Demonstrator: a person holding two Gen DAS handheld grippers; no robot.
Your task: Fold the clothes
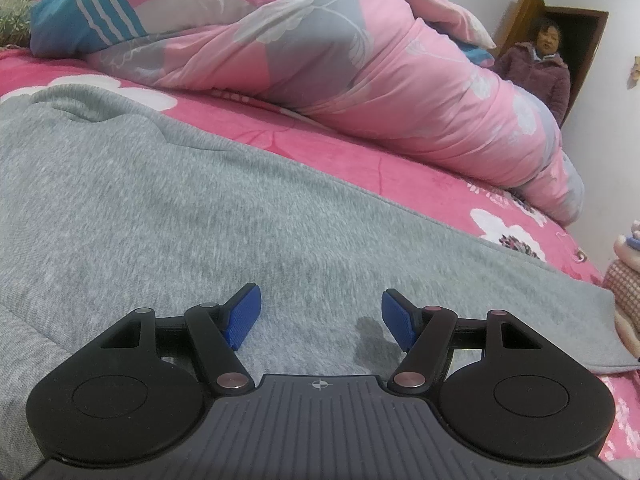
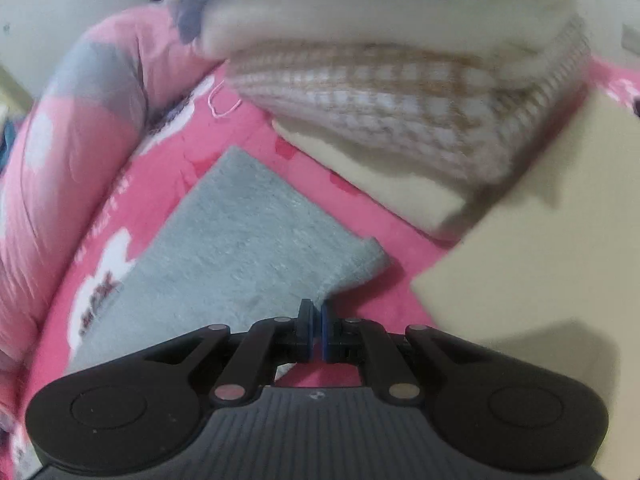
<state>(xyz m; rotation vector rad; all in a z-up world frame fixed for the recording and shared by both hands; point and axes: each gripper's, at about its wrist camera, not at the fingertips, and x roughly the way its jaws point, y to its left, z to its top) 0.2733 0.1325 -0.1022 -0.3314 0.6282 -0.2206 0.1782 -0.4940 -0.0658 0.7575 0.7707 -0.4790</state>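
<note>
Left gripper (image 1: 318,320) hangs wide open just over the grey garment (image 1: 168,216), which lies flat on the pink bedsheet (image 1: 320,148). Right gripper (image 2: 316,330) is pinched tight on the garment's edge near a corner, though it's blurry there. Beyond the garment: rumpled pink quilt (image 1: 360,72), plush toy (image 2: 380,92) cut off up top.

One flat grey knit garment (image 1: 200,208) lies on one bright pink flowered bedsheet (image 1: 328,148). One bulky pink-and-grey printed quilt (image 1: 360,80) sits behind it. One person in a purple padded jacket (image 1: 538,68) stands in the doorway. One plush toy in checked fabric (image 2: 400,92) is there, and two black grippers with blue pads: left gripper (image 1: 319,316), right gripper (image 2: 316,330).
</note>
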